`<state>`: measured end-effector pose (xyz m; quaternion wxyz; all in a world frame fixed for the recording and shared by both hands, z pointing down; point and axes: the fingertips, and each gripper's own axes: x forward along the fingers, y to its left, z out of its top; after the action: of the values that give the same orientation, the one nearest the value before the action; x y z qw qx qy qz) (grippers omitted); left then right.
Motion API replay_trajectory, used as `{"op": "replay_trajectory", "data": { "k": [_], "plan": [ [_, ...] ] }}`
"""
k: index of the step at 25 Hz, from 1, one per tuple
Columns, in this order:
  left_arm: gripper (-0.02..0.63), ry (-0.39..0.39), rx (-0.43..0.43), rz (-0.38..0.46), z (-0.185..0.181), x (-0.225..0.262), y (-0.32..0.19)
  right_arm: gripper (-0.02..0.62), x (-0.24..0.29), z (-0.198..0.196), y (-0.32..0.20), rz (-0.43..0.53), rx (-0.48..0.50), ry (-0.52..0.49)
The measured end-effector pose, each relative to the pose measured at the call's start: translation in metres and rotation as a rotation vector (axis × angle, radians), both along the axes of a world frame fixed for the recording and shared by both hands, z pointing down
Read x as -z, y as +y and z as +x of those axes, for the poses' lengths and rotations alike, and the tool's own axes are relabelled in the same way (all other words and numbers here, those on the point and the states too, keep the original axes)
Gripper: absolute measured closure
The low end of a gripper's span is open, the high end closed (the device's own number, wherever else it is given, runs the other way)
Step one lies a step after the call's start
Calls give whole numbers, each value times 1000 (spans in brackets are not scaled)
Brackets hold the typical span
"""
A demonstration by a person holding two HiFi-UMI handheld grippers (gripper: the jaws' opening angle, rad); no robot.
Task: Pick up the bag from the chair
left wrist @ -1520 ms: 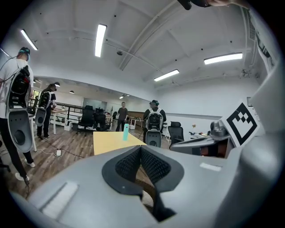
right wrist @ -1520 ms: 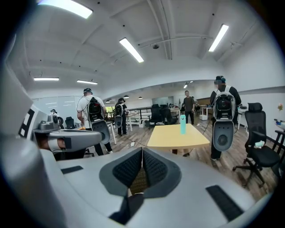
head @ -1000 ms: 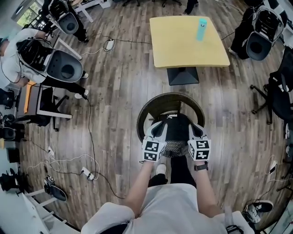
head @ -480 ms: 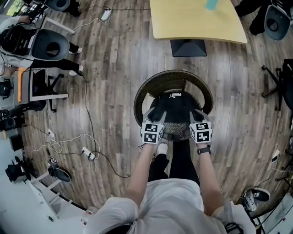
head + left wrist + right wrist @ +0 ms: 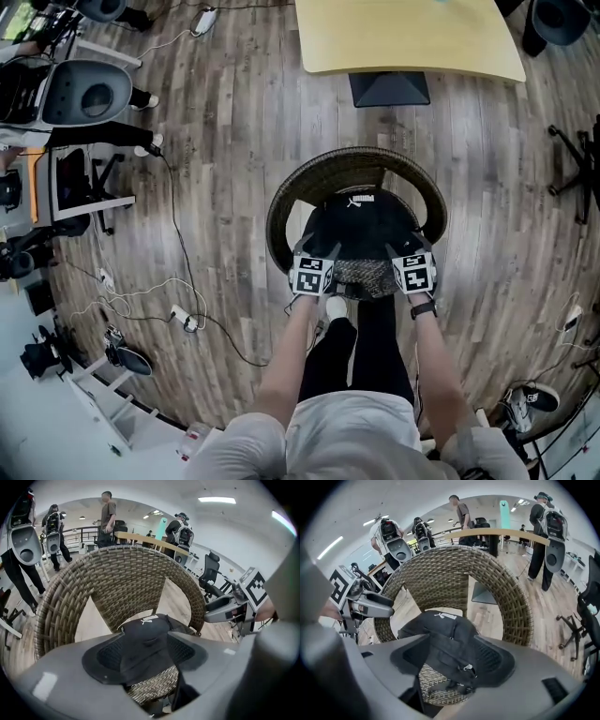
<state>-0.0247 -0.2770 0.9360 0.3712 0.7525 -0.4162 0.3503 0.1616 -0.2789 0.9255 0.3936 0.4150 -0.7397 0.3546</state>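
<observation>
The near corners of the bag point(image 5: 361, 225) hide under the left tool point(image 5: 317, 249) and right tool point(image 5: 405, 249). The counter point(image 5: 410, 37) beyond them is cut by the top edge.

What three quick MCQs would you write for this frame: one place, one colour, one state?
1. Where does the bag lie?
A. on the table
B. on the seat of the chair
C. on the floor

2. What colour is the bag?
A. black
B. red
C. white

3. How do the left hand-held gripper and the right hand-held gripper stand?
A. both shut on the bag
B. left shut on the chair rim
C. both with jaws apart

Key:
1. B: every view shows the bag resting on the wicker seat.
2. A: its fabric is black in all three views.
3. C: each gripper view shows the pads apart. The jaws have just been opening, and the bag sits between them unpressed.
</observation>
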Motion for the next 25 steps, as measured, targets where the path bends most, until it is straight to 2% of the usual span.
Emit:
{"op": "replay_trajectory", "data": {
  "k": [4,11,15,19,23,25],
  "plan": [
    [298,-16,0,-49,-3,-39,1,306,-39,11,2,-45,10,24],
    [232,-71,23,-115,-17,-97,2,267,-88,21,-5,-36,37,62],
    [221,-100,16,-147,-24,-122,4,259,-107,24,-10,-31,26,99],
    [221,-99,15,-186,-23,-144,8,258,-133,26,-3,-78,33,131],
    [222,-100,23,-208,-21,-158,11,259,-150,26,-2,-108,-19,114],
    [225,-96,28,-212,-20,-163,11,259,-154,24,-1,-121,-10,109]
  ]
}}
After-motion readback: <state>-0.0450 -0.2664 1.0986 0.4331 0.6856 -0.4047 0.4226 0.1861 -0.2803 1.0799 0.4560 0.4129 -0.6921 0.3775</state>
